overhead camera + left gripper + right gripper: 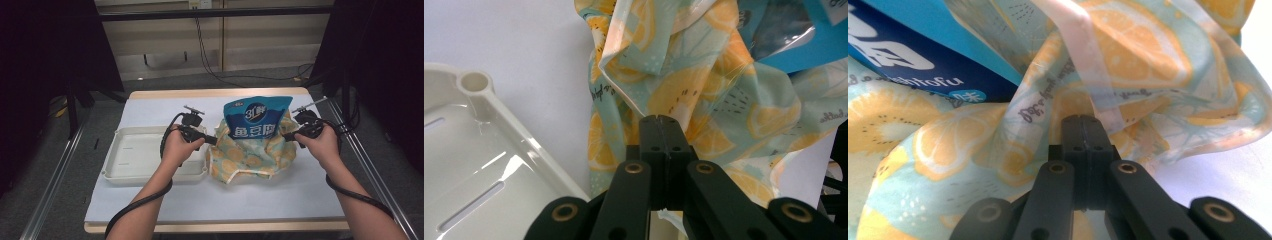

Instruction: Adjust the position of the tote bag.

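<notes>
I have the white-covered table (300, 200) under me, and on its left part lies the cream plastic tray with slotted floor (135, 157), shallow and bare. Just beside its right rim sits the lemon-print translucent plastic bag in yellow and pale green (250, 157), slumped in the middle of the table, touching or almost touching the tray's corner. Out of its open mouth rises the blue snack pouch with white lettering (256, 117), standing upright, its long axis running from the bag up and away from me, top edge pointing toward the far side of the table.

My left gripper (212, 140) comes at the bag from the tray side; its jaws are pressed together with a fold of the bag's film caught between them. My right gripper (289, 136) does the same from the opposite flank, jaws closed flat on a gathered pleat of the film. So the pouch lies between my two hands, about equally near to each, and the bag's mouth stretches across from one grip to the other, left to right. I judge any lift or spread turns on that line
</notes>
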### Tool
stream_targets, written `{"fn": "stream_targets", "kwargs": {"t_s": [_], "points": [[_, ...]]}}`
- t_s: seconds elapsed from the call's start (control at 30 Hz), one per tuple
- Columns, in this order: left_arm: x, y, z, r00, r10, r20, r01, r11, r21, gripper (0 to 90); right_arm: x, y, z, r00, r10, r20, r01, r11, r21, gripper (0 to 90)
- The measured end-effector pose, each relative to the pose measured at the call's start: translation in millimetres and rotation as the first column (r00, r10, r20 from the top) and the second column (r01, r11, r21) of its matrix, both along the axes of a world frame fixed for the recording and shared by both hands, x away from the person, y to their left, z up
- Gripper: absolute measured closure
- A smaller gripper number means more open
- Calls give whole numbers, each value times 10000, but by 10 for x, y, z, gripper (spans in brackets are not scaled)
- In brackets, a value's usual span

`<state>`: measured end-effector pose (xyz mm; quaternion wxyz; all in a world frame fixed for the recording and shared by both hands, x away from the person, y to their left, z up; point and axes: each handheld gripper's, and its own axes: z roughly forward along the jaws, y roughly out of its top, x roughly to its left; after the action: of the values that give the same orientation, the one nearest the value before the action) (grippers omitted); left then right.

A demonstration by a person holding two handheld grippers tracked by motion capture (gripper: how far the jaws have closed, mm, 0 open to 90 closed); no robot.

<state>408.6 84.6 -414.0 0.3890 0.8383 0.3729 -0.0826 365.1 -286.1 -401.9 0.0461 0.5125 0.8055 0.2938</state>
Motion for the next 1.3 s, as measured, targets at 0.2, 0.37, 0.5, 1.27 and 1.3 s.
{"fn": "stream_targets", "kwargs": {"t_s": [0.2, 0.37, 0.5, 1.27, 1.3], "points": [[-29, 70, 139, 9995, 172, 274, -161, 9990, -412, 878, -24, -12, 62, 9997, 23, 241, -21, 10000, -78, 900], [-69, 108, 289, 9975, 44, 701, -1, 9981, -608, 710, -29, -17, 94, 9993, 34, 383, -29, 9999, -134, 900], [-102, 104, 372, 9942, 43, 1070, 24, 9981, -624, 600, -29, -8, 104, 9993, 52, 384, -49, 10000, -81, 900], [-155, -176, 49, 9841, -1122, 1374, 1263, 9871, -988, 742, 2, 44, 99, 9990, 69, 438, -68, 10000, -27, 900], [-157, -180, 33, 9831, -1185, 1394, 1337, 9854, -1055, 759, -2, 51, 95, 9994, -10, 348, 10, 10000, 4, 900]]}}
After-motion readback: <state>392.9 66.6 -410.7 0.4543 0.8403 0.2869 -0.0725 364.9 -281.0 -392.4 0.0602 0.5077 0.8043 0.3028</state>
